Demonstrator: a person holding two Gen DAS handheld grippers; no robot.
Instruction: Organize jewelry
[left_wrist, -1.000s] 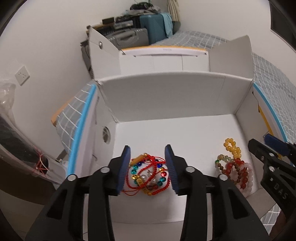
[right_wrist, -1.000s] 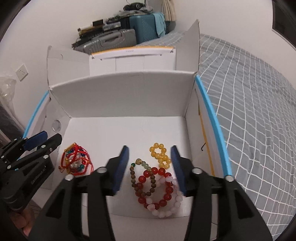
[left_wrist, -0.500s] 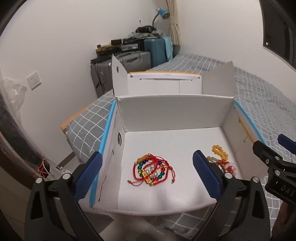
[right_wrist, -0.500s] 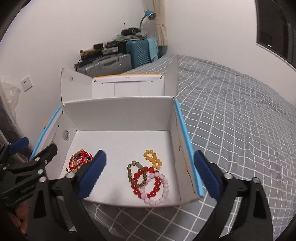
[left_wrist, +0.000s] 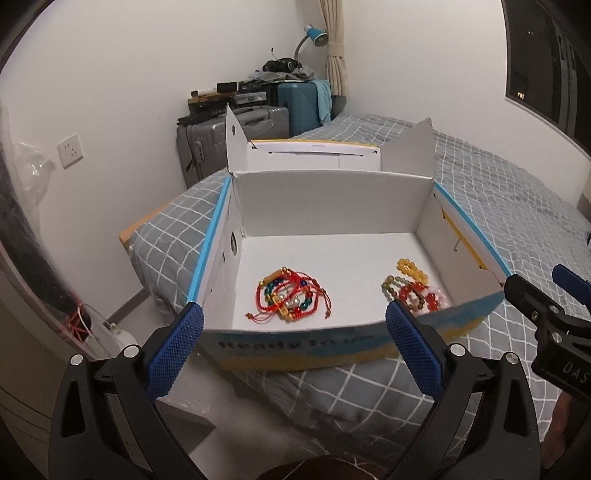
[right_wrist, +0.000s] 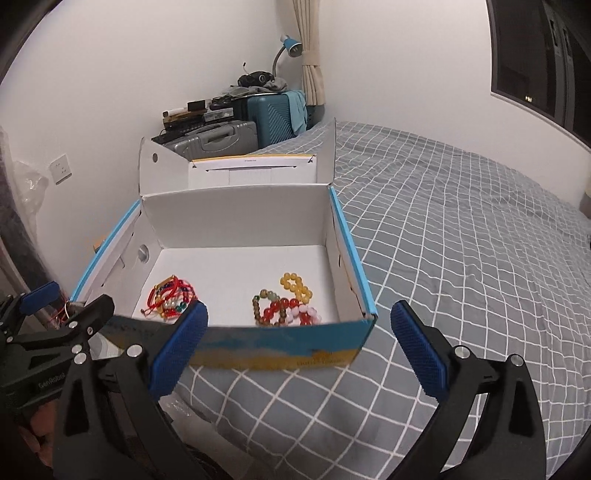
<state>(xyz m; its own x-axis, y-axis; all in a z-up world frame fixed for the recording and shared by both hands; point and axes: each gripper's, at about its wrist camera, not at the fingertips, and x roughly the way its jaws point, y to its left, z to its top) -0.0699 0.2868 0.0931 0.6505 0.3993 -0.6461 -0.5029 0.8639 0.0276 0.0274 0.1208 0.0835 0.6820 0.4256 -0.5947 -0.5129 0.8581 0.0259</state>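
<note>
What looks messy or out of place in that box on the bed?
Inside the open white cardboard box, nothing is spilled or damaged. The red cord bracelets lie in a tangled heap on the left, and the round-bead bracelets overlap in a pile on the right. Both open grippers hold nothing.

L gripper (left_wrist: 294, 349) wide open, R gripper (right_wrist: 299, 349) wide open, both empty, side by side
</note>
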